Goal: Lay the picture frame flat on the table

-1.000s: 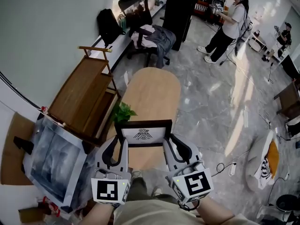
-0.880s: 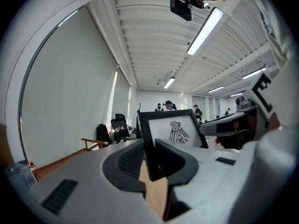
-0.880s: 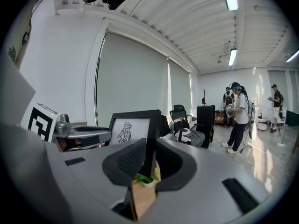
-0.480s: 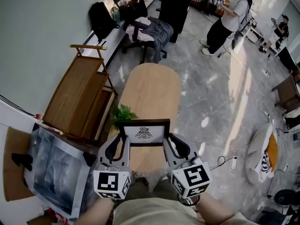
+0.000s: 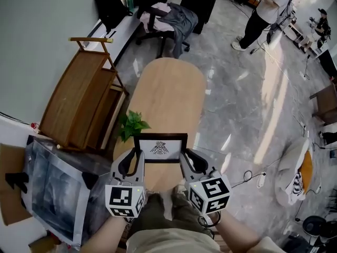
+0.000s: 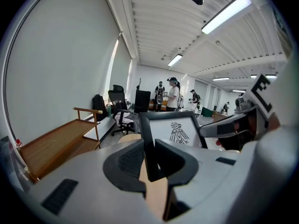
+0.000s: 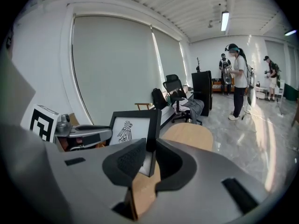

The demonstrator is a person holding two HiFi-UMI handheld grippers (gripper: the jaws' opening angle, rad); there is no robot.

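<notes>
A black picture frame point(image 5: 160, 148) with a white print of a bird figure stands nearly upright over the near end of the oval wooden table point(image 5: 168, 96). My left gripper point(image 5: 135, 159) is shut on the frame's left edge point(image 6: 149, 143). My right gripper point(image 5: 184, 158) is shut on its right edge point(image 7: 152, 129). In the left gripper view the print point(image 6: 175, 130) faces me; in the right gripper view I see the picture frame point(image 7: 133, 127) from its side, with the left gripper point(image 7: 84, 133) beyond it.
A small green plant point(image 5: 131, 124) stands on the table just left of the frame. A wooden rack point(image 5: 79, 101) and a plastic-covered canvas point(image 5: 52, 183) lie to the left. An office chair point(image 5: 168, 20) with clothes is beyond the table. Two people point(image 5: 263, 15) stand far off.
The view has shifted forward and down; the frame, held by both grippers, sits lower and closer over the table's near end. Both grips are unchanged.
</notes>
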